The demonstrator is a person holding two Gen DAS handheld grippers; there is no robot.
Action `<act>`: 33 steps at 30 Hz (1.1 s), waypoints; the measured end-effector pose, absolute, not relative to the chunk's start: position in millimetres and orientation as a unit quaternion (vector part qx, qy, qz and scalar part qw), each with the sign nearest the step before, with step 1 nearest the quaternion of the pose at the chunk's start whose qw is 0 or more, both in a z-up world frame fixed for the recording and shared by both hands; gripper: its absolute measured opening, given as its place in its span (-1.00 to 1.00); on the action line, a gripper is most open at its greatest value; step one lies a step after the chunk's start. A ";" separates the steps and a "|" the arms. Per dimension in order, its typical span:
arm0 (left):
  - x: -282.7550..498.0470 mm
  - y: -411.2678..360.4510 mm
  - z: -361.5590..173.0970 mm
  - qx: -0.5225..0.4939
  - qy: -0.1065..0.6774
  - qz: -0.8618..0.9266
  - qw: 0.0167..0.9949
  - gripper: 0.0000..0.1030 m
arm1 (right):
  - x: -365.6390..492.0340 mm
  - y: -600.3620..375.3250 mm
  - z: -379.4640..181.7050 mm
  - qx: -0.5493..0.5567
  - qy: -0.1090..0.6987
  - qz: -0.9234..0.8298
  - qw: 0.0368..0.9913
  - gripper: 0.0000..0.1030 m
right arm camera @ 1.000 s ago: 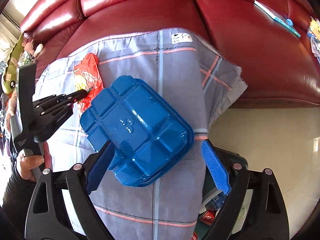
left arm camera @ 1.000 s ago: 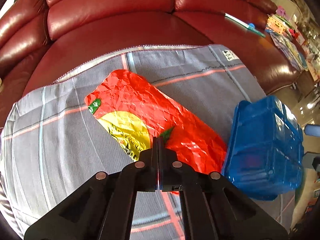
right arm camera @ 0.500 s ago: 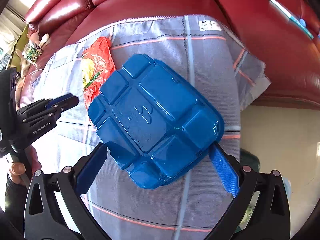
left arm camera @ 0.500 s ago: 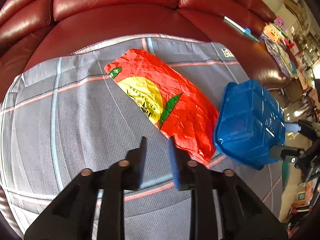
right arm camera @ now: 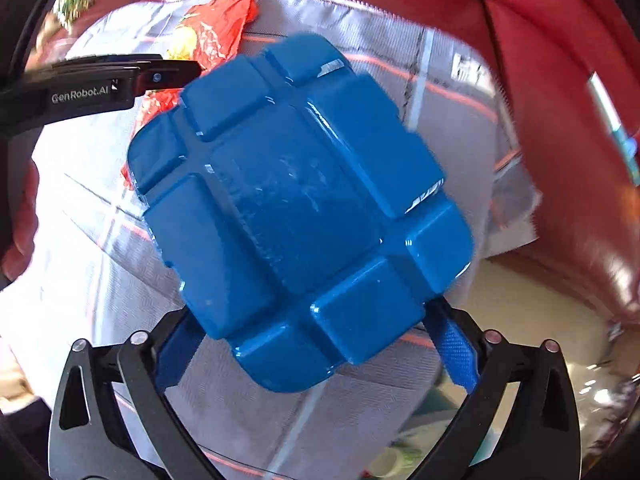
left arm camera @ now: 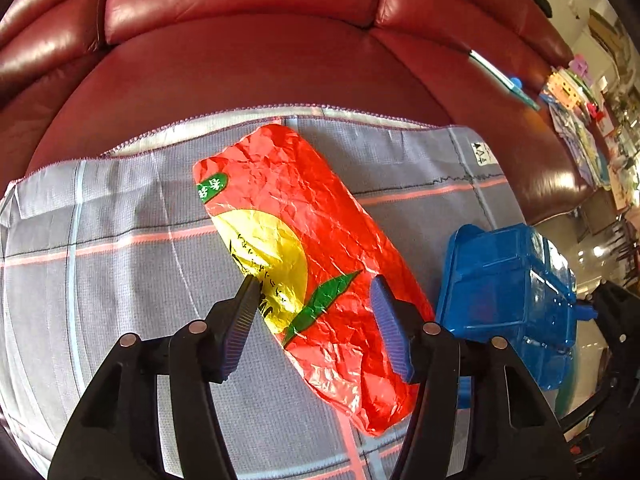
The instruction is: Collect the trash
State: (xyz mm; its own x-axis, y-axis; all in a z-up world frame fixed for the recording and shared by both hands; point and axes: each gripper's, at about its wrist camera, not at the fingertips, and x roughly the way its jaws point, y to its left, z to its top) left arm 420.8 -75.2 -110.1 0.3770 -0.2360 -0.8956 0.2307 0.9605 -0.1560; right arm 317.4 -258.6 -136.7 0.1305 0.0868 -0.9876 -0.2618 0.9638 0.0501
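The left gripper (left arm camera: 314, 294), jaws just opening, straddles the red wrapper (left arm camera: 304, 248); the right gripper (right arm camera: 316, 344) spreads wide around the blue tray (right arm camera: 296, 212).

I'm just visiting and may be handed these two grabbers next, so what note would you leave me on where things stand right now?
Left gripper: open, jaws have just been opening, straddling the red wrapper, not pinching it.
Right gripper: open wide, pointing down over the upturned blue plastic tray, one finger either side of its near end; whether the pads touch is unclear.
Both pieces of trash lie side by side on the grey checked cloth spread over the red leather sofa.
Done: nothing collected yet.
Left: close on each piece, lift, carry to the bin, which I cannot clearly see.
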 end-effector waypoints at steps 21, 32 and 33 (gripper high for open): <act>330.0 -72.0 -75.4 0.029 0.521 -0.178 0.834 -0.96 | 233.4 -318.8 -103.7 0.029 0.607 0.045 0.793 0.54; 377.1 -130.6 -91.1 0.012 0.546 -0.093 0.832 0.92 | 232.5 -361.8 -105.2 0.063 0.605 0.013 0.794 0.54; 381.4 -134.4 -97.1 0.017 0.550 -0.083 0.831 0.92 | 233.1 -363.2 -106.6 0.064 0.605 0.016 0.794 0.54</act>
